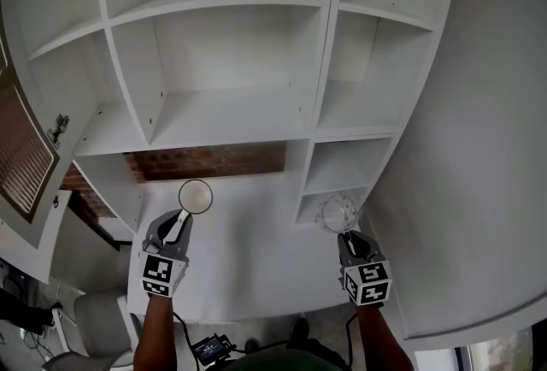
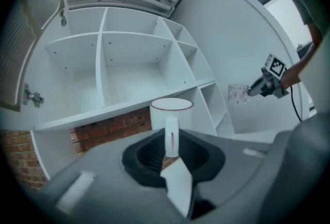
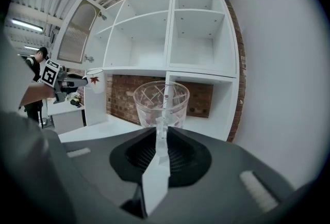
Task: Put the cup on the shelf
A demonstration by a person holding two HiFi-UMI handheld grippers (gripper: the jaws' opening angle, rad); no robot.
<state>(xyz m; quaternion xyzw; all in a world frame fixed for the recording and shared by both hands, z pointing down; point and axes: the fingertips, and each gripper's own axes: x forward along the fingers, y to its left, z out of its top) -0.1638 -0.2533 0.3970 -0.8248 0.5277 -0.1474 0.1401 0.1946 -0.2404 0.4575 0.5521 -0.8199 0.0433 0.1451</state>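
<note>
Left gripper view shows the jaws of the left gripper [image 1: 181,224] clamped on the handle of the white cup [image 2: 171,109]. The cup stands upright just in front of the jaws, with its open mouth up. Right gripper view shows the jaws of the right gripper [image 1: 346,234] closed on the glass cup [image 3: 161,101], by what seems to be a thin clear handle. This cup is also upright and just ahead of the jaws.

Both cups are held above the white desk [image 1: 248,262], well apart from each other. Beyond both jaws rises the white shelf unit [image 1: 222,117], and its open compartments hold nothing. A strip of brick wall [image 1: 209,161] shows under its lowest shelf. A slatted door [image 1: 21,156] hangs open, beyond the left jaws and to their left. A plain white wall [image 1: 479,147] is to the right of the right jaws.
</note>
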